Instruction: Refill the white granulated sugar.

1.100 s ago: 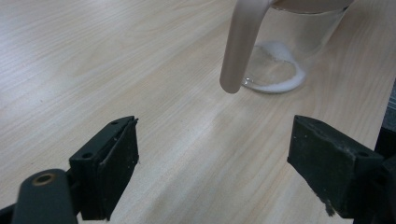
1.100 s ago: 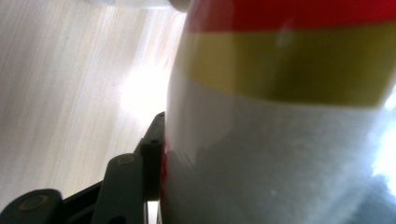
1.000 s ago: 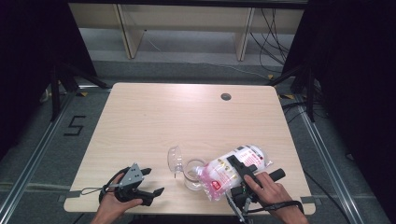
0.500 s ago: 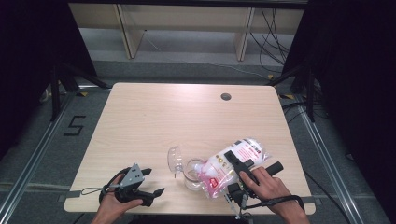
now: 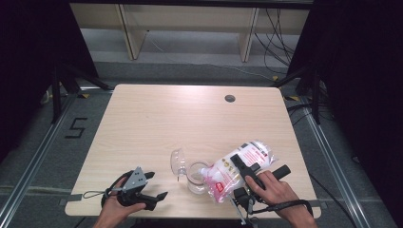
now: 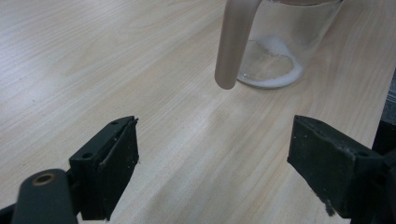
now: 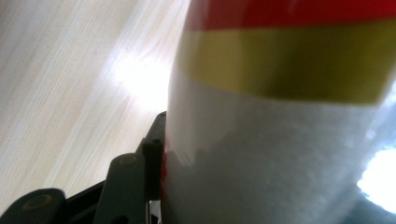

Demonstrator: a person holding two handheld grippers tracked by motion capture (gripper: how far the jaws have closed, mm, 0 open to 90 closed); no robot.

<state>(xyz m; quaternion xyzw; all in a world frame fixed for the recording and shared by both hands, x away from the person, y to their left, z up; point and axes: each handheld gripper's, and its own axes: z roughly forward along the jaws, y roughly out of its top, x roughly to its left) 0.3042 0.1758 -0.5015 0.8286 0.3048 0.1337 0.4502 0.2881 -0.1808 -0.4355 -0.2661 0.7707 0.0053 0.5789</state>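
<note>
over the glass jar point(image 5: 196, 174), a tilted white-filled bag point(image 5: 235, 170).

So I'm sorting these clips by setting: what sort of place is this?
Probably a lab recording bay, not a kitchen: a bare wooden table inside a metal frame, black curtains at the sides, loose cables behind.

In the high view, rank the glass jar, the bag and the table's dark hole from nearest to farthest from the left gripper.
1. Glass jar: just right of the left gripper.
2. Bag: beyond the jar, held at right.
3. Dark hole: far edge of the table.
</note>
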